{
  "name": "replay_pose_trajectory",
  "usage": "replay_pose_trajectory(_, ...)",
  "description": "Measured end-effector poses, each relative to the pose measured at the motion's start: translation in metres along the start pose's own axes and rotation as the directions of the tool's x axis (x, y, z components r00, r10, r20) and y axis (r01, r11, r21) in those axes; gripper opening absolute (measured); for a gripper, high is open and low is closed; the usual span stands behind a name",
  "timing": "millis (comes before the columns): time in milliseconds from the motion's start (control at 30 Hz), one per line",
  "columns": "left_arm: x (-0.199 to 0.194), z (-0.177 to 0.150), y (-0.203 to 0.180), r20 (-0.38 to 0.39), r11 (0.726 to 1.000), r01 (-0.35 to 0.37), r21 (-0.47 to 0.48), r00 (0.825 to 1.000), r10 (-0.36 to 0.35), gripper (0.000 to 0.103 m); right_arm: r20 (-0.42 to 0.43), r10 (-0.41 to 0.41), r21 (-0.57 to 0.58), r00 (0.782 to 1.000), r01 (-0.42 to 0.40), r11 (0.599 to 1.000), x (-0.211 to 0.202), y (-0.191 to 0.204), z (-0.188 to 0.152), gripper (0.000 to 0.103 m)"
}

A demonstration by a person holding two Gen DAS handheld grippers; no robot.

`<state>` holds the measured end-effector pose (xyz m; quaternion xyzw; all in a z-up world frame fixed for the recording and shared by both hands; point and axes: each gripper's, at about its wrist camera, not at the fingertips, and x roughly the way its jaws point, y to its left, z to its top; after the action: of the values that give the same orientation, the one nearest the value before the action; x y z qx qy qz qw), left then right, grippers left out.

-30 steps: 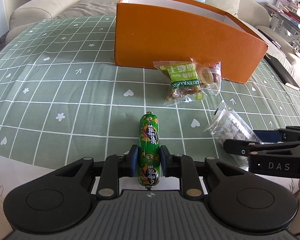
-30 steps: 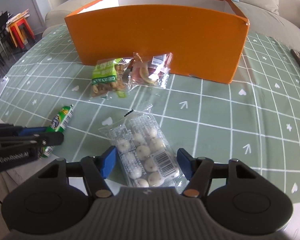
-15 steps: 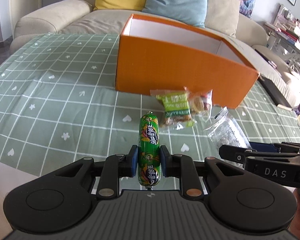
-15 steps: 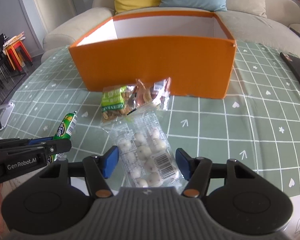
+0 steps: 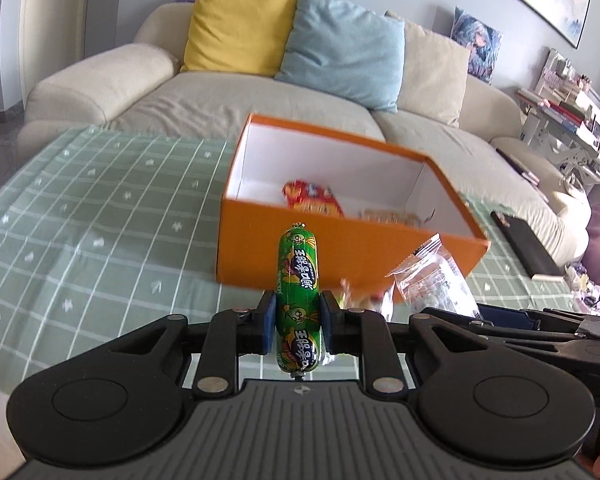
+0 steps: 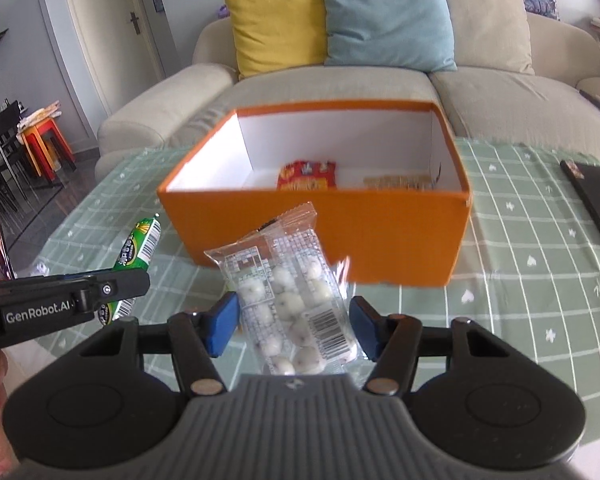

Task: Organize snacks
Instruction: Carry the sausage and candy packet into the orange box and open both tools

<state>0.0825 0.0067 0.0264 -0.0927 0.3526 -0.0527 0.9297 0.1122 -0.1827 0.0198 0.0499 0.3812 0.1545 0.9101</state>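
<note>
My left gripper [image 5: 298, 316] is shut on a green sausage stick [image 5: 298, 268], held off the table and pointing at the orange box [image 5: 252, 248]. My right gripper [image 6: 292, 324] is shut on a clear bag of white candies [image 6: 288, 280], which hangs in the air in front of the orange box [image 6: 340, 232]. The right wrist view shows the left gripper [image 6: 132, 280] at the left with the sausage stick [image 6: 140, 244]. In the left wrist view the candy bag [image 5: 432, 284] is at the right. Inside the box lie a red snack pack [image 6: 306, 176] and a beige pack [image 6: 396, 182].
The box stands on a table with a green checked cloth [image 6: 520, 280]. A black notebook [image 6: 592, 196] lies at the table's right side. Blurred snack packs [image 5: 360, 296] lie in front of the box, mostly hidden. A sofa with cushions [image 6: 384, 16] is behind.
Both grippers have risen, lifting the sausage stick and the candy bag off the table. The views now look over the box's front wall into its inside.
</note>
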Motion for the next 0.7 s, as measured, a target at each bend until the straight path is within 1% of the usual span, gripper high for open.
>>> replay_pose_trajectory(167, 0.003, 0.027, -0.007, 0.033, 1.000, 0.003, 0.015, 0.999, -0.004, 0.024, 0.051, -0.007, -0.021, 0.999, 0.008, 1.000, -0.001, 0.001, 0.031, 0.058)
replay_pose_trajectory(367, 0.017, 0.052, -0.015, 0.036, 0.999, 0.012, 0.031, 0.999, -0.013, 0.025, 0.094, -0.022, -0.046, 0.995, 0.027, 0.999, 0.004, -0.002, 0.060, 0.057)
replay_pose_trajectory(500, 0.031, 0.065, -0.019, 0.029, 0.999, 0.013, 0.044, 0.999, -0.014, 0.024, 0.100, -0.040, -0.052, 0.994, 0.046, 0.998, 0.014, -0.007, 0.075, 0.057)
replay_pose_trajectory(700, 0.057, 0.081, -0.024, 0.003, 0.997, 0.002, 0.072, 1.000, -0.002, 0.024, 0.086, -0.063, -0.046, 0.994, 0.067, 0.997, 0.037, -0.017, 0.093, 0.056)
